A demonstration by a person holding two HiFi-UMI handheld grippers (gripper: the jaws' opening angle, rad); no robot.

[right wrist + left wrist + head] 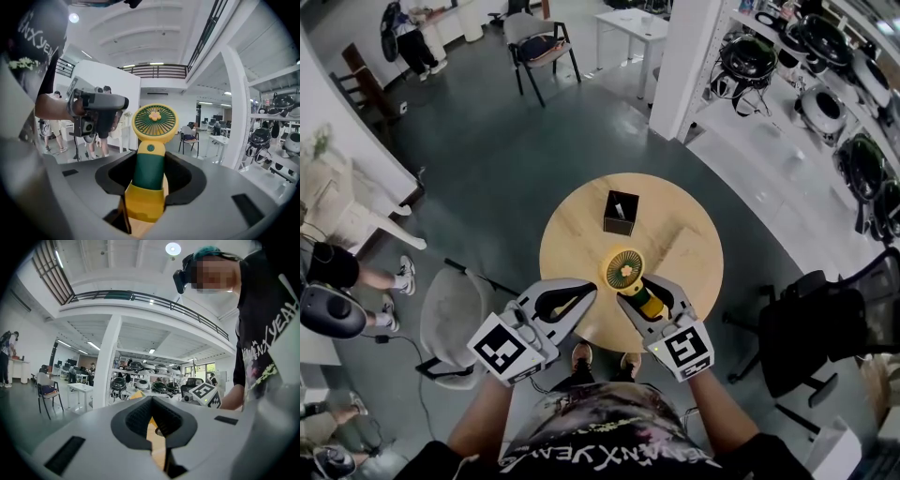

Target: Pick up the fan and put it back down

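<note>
Rt claw (637,291) clamped on fan (625,271) by its green-and-yellow handle. Fan head upright, facing cam in right gripper view, held over near edge of round wooden table (581,225). Lt claw (587,294) closed, empty, level, just beside fan. Black box (621,212) mid-table, apart from fan.

An open-plan lab or tech workspace, large and brightly lit. A grey floor (487,159) and a white pillar (107,362) sit under a high ceiling, with a railed mezzanine balcony (150,298) overhead. Open white shelving (750,169) along one side holds rows of round black and white devices (748,58). A white desk (630,23), a dark-framed chair (539,45) and a black office chair (825,328) stand around a small round wooden table (581,225). A person (408,37) stands by the far wall.
</note>
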